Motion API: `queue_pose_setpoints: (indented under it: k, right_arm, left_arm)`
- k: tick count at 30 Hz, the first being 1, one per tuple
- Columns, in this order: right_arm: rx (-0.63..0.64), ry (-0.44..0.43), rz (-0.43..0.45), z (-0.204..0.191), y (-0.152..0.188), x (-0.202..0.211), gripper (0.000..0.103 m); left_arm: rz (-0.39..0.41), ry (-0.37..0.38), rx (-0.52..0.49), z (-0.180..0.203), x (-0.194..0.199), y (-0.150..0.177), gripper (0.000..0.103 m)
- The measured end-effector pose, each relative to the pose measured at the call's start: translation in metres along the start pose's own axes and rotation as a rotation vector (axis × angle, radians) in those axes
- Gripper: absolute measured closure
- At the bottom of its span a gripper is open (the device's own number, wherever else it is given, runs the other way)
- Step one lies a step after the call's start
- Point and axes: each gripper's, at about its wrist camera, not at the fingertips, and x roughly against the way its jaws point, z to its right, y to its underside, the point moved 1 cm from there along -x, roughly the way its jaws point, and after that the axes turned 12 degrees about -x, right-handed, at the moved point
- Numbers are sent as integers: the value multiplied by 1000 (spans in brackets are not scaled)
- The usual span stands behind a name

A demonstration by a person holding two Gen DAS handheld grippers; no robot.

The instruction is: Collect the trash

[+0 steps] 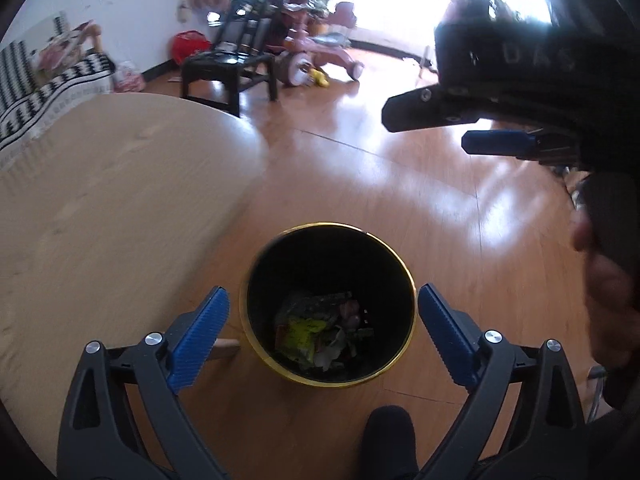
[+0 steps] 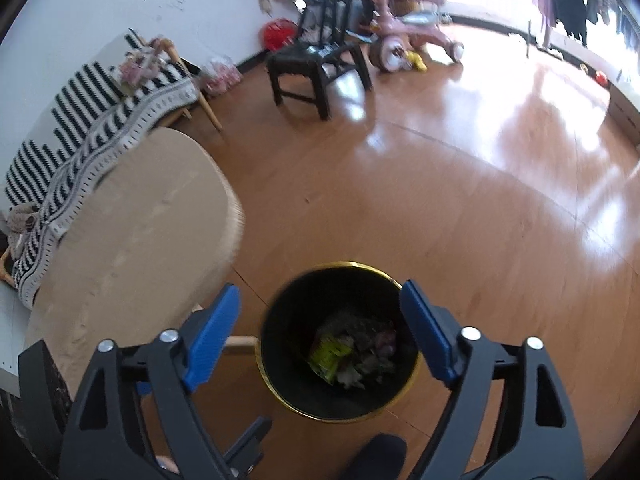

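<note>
A black trash bin with a gold rim point(image 1: 408, 276) stands on the wood floor and holds crumpled wrappers point(image 1: 320, 332), one yellow-green. My left gripper point(image 1: 324, 304) is open and empty above the bin, its blue fingers either side of the mouth. My right gripper point(image 2: 320, 308) is also open and empty above the same bin point(image 2: 276, 384), with the wrappers point(image 2: 348, 356) visible inside. In the left wrist view the right gripper's body and one blue finger point(image 1: 496, 142) show at the upper right.
A round light wooden table point(image 1: 100, 200) lies to the left, next to the bin; it also shows in the right wrist view point(image 2: 132, 232). A striped sofa throw point(image 2: 80, 132), a black chair point(image 2: 316, 64) and a pink tricycle point(image 2: 404, 36) stand farther back. A dark foot point(image 1: 390, 436) is below the bin.
</note>
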Motion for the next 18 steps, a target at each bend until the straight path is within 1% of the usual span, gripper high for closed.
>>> queue_pose_setpoints:
  k: [2, 4, 6, 7, 9, 10, 12, 13, 14, 15, 17, 18]
  right_arm:
    - [19, -35, 18, -25, 2, 6, 18]
    - [61, -81, 21, -62, 8, 11, 16]
    - [107, -112, 28, -96, 18, 16, 14]
    - [149, -143, 36, -121, 29, 21, 13]
    - [220, -190, 37, -161, 48, 28, 11]
    - [266, -221, 35, -188, 62, 33, 11]
    - [339, -273, 31, -229, 87, 42, 10]
    - [390, -307, 28, -258, 106, 47, 9]
    - [426, -331, 26, -276, 121, 51, 8]
    - [448, -344, 25, -290, 130, 53, 8]
    - [515, -379, 18, -324, 160, 58, 7]
    - [555, -391, 15, -341, 177, 59, 7]
  left_arm:
    - [10, -39, 45, -26, 30, 8, 11]
    - [25, -74, 101, -54, 60, 20, 10]
    - [31, -144, 160, -90, 97, 41, 10]
    - [29, -183, 183, -105, 114, 52, 10]
    - [20, -298, 236, -140, 157, 85, 10]
    - [18, -335, 254, -151, 172, 97, 10]
    - [10, -435, 314, -180, 212, 137, 10]
    - [6, -468, 338, -189, 225, 151, 10]
    - [1, -518, 378, -201, 246, 175, 10]
    - [-3, -554, 406, -209, 261, 191, 10]
    - [-19, -624, 469, -225, 293, 232, 10]
    - [-21, -646, 493, -230, 305, 246, 10]
